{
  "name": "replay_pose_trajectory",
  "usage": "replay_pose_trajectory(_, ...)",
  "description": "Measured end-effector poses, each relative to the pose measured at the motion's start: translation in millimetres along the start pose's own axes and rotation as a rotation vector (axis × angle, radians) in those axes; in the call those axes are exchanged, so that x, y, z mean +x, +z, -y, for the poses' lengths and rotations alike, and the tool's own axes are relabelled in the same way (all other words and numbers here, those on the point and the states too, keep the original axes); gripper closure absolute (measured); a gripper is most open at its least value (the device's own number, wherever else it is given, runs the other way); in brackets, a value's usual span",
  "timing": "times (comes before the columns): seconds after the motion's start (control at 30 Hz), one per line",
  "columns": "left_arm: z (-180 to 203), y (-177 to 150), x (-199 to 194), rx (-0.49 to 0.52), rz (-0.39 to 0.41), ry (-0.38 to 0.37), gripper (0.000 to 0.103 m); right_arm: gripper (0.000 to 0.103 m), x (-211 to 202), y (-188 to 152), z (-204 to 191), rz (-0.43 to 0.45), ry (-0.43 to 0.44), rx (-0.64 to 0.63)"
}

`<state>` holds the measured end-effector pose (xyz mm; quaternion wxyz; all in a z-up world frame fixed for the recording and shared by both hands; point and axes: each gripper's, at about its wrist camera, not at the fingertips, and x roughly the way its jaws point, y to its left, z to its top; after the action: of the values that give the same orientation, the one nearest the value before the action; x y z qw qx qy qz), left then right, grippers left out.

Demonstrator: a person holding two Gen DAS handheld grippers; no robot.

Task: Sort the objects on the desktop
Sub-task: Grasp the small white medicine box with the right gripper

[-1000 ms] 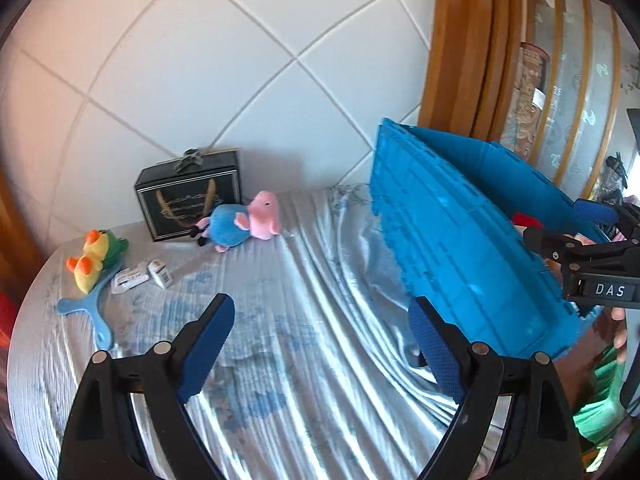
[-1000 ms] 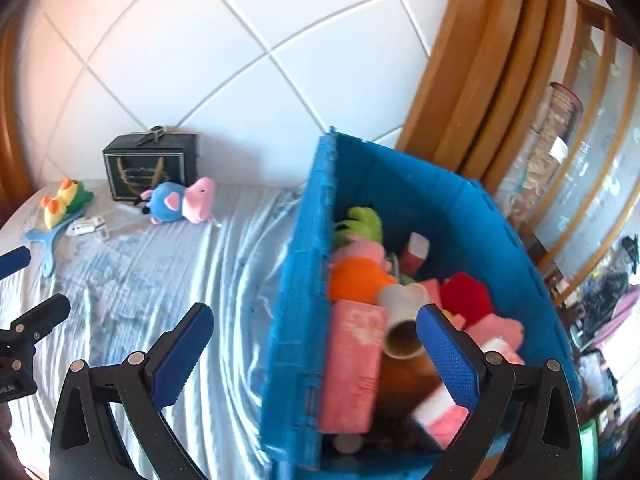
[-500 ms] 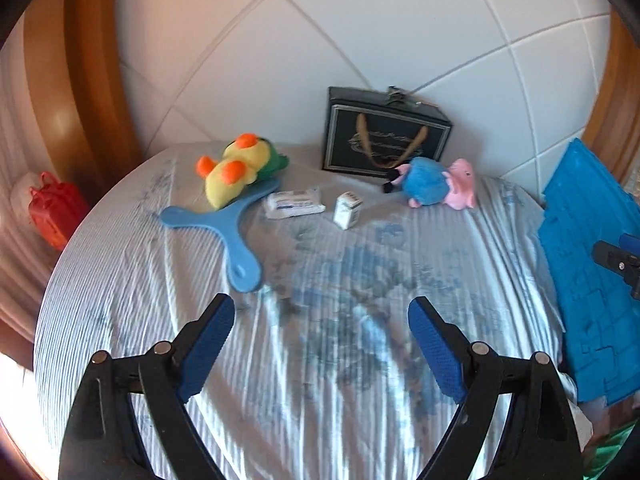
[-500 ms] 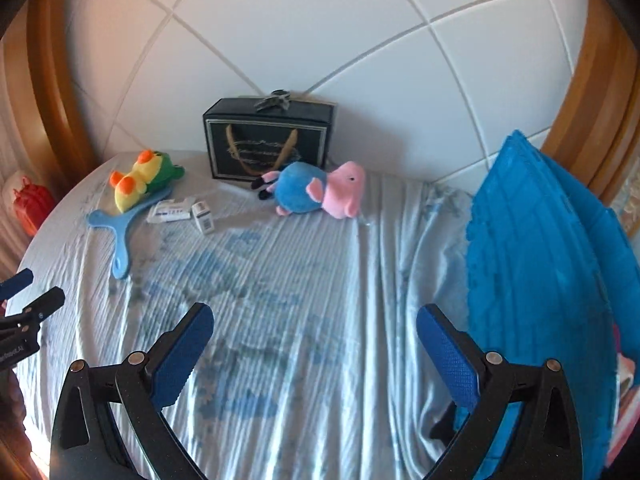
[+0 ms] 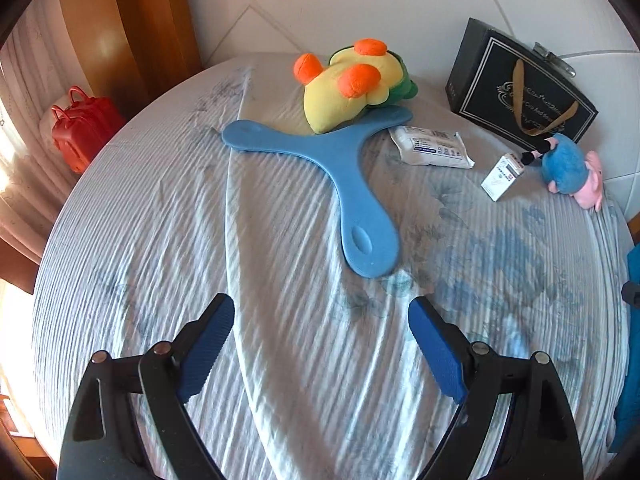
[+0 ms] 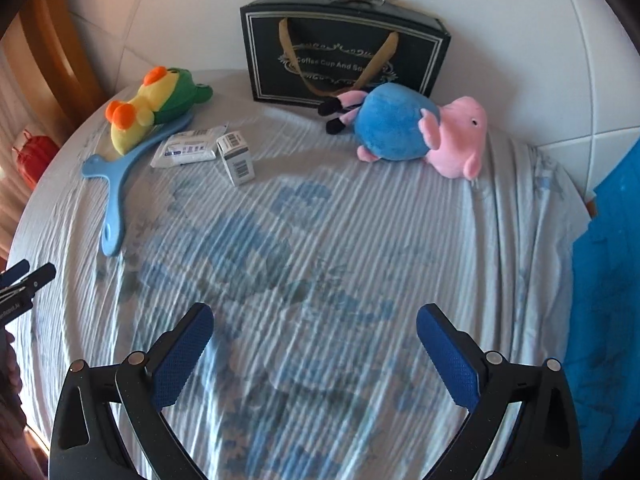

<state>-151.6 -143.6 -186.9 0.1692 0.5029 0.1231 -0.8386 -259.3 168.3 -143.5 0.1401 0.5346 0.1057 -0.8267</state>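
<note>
A blue three-armed boomerang [image 5: 340,164] lies on the striped cloth just ahead of my open, empty left gripper [image 5: 320,312]. A yellow duck plush [image 5: 344,84] rests on its far arm. A white tissue pack [image 5: 430,146] and a small white box [image 5: 502,176] lie to the right. A blue and pink pig plush [image 6: 412,128] lies ahead of my open, empty right gripper [image 6: 314,318], well beyond it. The right wrist view also shows the boomerang [image 6: 116,184], the duck [image 6: 148,108], the pack [image 6: 188,148] and the box [image 6: 236,158].
A black gift bag [image 6: 344,56] stands against the white padded wall. The blue crate [image 6: 608,280] is at the right edge. A red bag [image 5: 82,132] sits beyond the table's left edge. The left gripper's tip [image 6: 24,280] shows at far left.
Both grippers have swung left, away from the blue crate, and moved closer to the objects. The boomerang is now just ahead of the left gripper. Nothing was grasped.
</note>
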Motion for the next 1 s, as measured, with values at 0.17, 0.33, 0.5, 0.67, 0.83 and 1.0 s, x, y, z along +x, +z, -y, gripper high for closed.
replay_pose_trajectory(0.17, 0, 35, 43, -0.02, -0.013, 0.013, 0.014, 0.0, 54, 21, -8, -0.066, 0.022, -0.031)
replay_pose_trajectory(0.33, 5, 73, 81, -0.04, 0.024, 0.026, 0.014, 0.0, 91, 40, -17, -0.071, 0.056, -0.04)
replay_pose_trajectory(0.5, 21, 95, 113, -0.018, 0.036, 0.011, 0.014, 0.0, 118, 57, -26, -0.037, 0.13, -0.003)
replay_pose_trajectory(0.67, 32, 96, 137, 0.042, 0.037, 0.083, 0.014, 0.0, 139, 73, -39, 0.012, 0.176, -0.014)
replay_pose_trajectory(0.83, 15, 98, 145, -0.031, 0.07, 0.043, 0.012, 0.0, 153, 85, -49, 0.068, 0.183, -0.024)
replay_pose_trajectory(1.0, 5, 105, 147, -0.071, 0.115, 0.067, 0.014, 0.0, 159, 94, -56, 0.118, 0.177, -0.025)
